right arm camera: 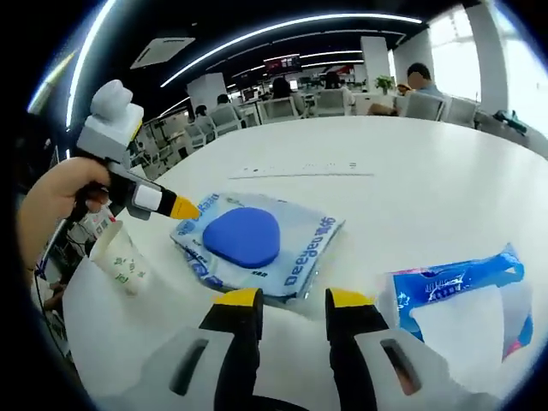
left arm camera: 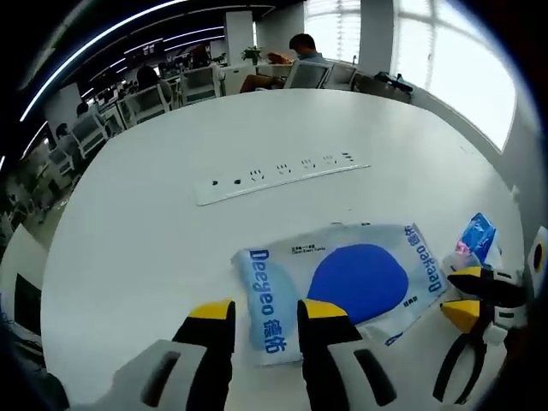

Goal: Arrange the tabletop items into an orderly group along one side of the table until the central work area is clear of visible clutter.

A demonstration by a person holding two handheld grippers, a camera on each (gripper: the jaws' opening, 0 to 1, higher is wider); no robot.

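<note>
Both my left gripper [left arm camera: 265, 318] and right gripper [right arm camera: 294, 310] gape empty; the slick packet [left arm camera: 342, 284] could skid across the counter [left arm camera: 154, 214] and knock the cup [right arm camera: 120, 255].

Bright daylight from blown-out windows [left arm camera: 467, 60], ceiling strip lights [right arm camera: 282, 26]; sharp centre, fisheye-bent edges

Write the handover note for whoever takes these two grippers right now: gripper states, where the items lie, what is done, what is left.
Left gripper: open, empty, jaws at the near edge of the pale blue Deeyeo plastic pack with the dark blue oval.
Right gripper: open, empty, just short of the same pack, with the blue-and-white tissue packet to its right.
White paper cup stands near the table edge.
Long white power strip lies mid-table.
Done: nothing grouped yet.
Left: move pack, packet and cup to one side.
</note>
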